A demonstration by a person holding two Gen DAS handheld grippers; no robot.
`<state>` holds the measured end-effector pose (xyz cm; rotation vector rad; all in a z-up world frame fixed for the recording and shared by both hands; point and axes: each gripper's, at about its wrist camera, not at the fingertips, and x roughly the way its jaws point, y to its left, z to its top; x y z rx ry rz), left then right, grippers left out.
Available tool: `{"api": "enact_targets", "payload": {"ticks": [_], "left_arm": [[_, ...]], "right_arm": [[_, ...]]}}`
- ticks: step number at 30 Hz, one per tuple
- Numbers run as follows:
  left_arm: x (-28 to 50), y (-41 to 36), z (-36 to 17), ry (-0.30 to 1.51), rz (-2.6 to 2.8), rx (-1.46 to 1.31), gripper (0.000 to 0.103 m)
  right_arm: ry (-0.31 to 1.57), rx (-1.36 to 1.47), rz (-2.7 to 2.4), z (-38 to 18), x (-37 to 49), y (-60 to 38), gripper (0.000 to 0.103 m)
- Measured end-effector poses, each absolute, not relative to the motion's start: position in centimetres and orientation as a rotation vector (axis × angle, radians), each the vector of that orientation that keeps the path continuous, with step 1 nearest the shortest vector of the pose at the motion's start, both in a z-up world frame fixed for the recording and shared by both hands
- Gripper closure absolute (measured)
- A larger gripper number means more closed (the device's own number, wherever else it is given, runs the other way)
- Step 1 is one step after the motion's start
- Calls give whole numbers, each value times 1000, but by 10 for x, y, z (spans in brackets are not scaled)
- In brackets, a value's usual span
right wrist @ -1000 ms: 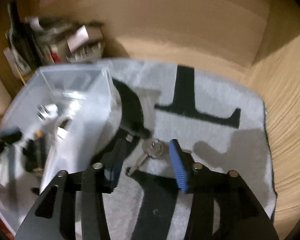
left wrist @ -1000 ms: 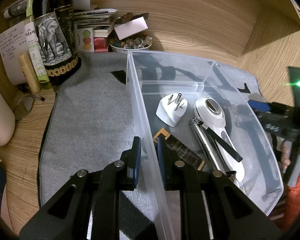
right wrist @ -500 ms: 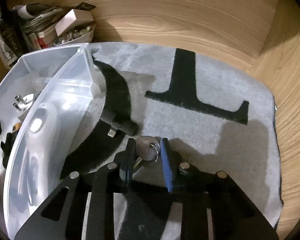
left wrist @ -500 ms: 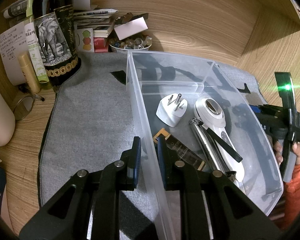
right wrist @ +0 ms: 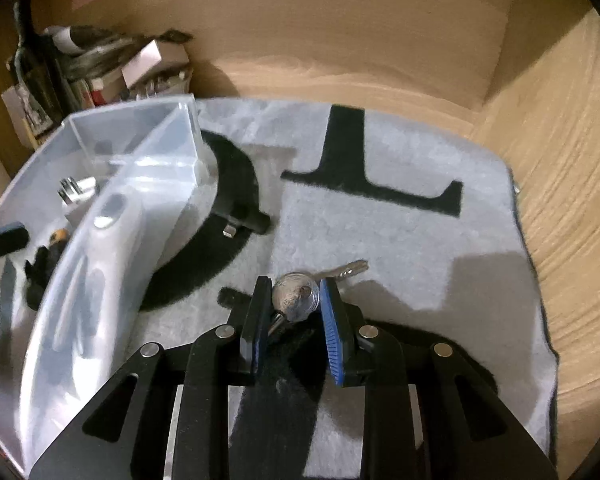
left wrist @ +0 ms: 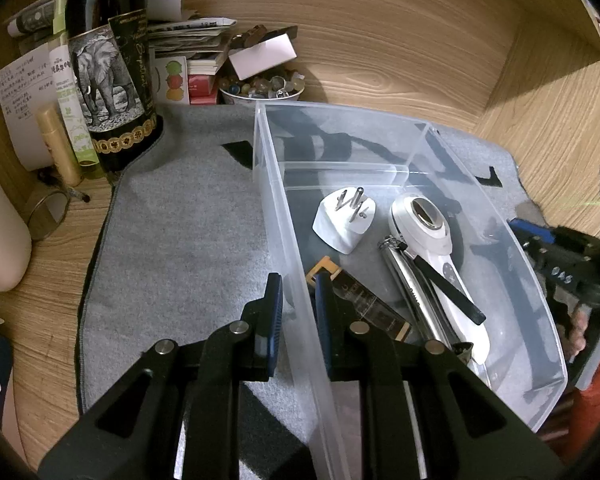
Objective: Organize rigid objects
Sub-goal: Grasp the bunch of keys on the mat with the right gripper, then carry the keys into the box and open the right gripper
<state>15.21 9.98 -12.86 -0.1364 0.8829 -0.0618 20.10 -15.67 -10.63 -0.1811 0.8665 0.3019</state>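
My left gripper (left wrist: 296, 292), angled down, pinches the clear plastic bin (left wrist: 548, 344) by its near-left wall; my right gripper (right wrist: 294, 300) clamps round silver keys (right wrist: 296, 298) above the fuzzy grey mat (right wrist: 380, 232).

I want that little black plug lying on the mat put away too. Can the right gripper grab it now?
Probably not yet: the right gripper is shut on the keys. The black plug lies uncovered beside the clear bin.
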Motion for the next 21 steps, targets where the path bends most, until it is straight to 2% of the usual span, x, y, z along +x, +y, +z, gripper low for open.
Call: {"api": "enact_targets", "payload": {"ticks": [21], "left_arm": [[153,99,-129,883,-63,-137,87]], "right_arm": [[548,-195,484,1,162,-98,81]]}}
